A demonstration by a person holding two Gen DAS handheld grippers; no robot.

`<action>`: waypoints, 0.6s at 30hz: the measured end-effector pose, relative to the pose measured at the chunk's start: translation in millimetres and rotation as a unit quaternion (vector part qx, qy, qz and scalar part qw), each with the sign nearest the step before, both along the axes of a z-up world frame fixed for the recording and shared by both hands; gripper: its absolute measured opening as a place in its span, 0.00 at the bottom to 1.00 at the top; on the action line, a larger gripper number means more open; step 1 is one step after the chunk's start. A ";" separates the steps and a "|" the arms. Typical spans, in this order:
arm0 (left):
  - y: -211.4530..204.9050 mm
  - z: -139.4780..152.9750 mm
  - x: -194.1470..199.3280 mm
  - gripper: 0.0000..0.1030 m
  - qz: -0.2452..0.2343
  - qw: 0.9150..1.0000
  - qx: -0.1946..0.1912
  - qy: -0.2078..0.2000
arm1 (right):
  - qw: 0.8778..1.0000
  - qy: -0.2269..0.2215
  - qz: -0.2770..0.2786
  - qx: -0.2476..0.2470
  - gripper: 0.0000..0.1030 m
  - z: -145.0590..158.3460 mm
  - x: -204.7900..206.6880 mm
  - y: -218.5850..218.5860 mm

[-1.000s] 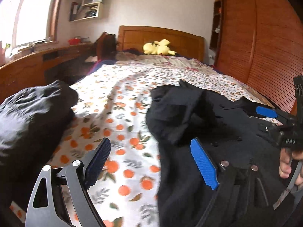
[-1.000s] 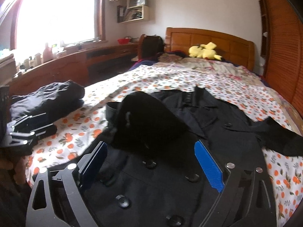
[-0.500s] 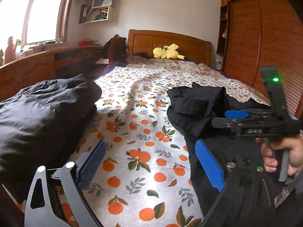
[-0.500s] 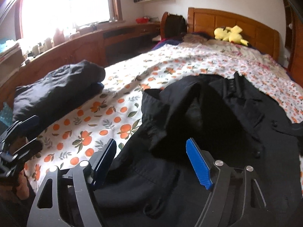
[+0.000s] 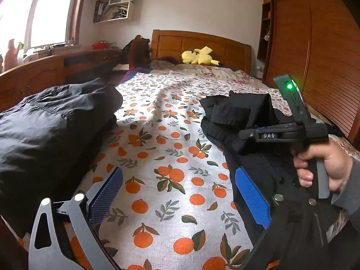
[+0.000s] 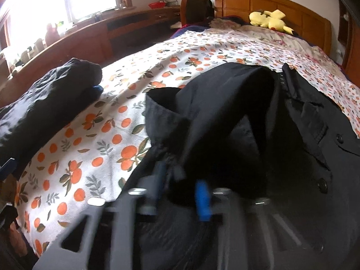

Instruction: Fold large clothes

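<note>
Fingertips (image 6: 202,199) blurred — black coat (image 6: 258,123) between.

I see a matt black woven-cloth coat (image 6: 258,121) with glossy round plastic buttons (image 6: 322,185), lying on a soft orange-print cotton bedsheet (image 5: 171,157). My left gripper (image 5: 177,193) has rough, cross-hatched blue pads (image 5: 252,196) on smooth grey plastic. Beyond stands a polished wooden headboard (image 5: 202,42) with a fuzzy yellow plush toy (image 5: 199,56).

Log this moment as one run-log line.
left hand-held gripper: open, over bedsheet | right hand-held gripper: shut on black coat
</note>
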State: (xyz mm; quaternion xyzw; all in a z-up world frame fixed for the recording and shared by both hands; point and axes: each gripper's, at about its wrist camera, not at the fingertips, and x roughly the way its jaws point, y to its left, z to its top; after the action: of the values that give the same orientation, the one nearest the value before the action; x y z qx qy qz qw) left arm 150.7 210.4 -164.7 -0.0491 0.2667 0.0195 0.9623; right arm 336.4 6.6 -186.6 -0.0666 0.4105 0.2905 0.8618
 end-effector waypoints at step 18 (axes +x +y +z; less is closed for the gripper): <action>-29.5 12.5 10.3 0.98 -0.033 0.999 0.002 -0.016 | 0.996 -0.073 0.018 0.056 0.03 88.2 -86.8 -112.7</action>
State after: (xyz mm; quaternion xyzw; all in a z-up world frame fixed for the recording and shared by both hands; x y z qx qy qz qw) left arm 161.0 180.9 -152.2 -0.0388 0.2529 -0.0122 0.9666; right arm 249.6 -106.1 -98.4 -0.0462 0.3281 0.3229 0.8866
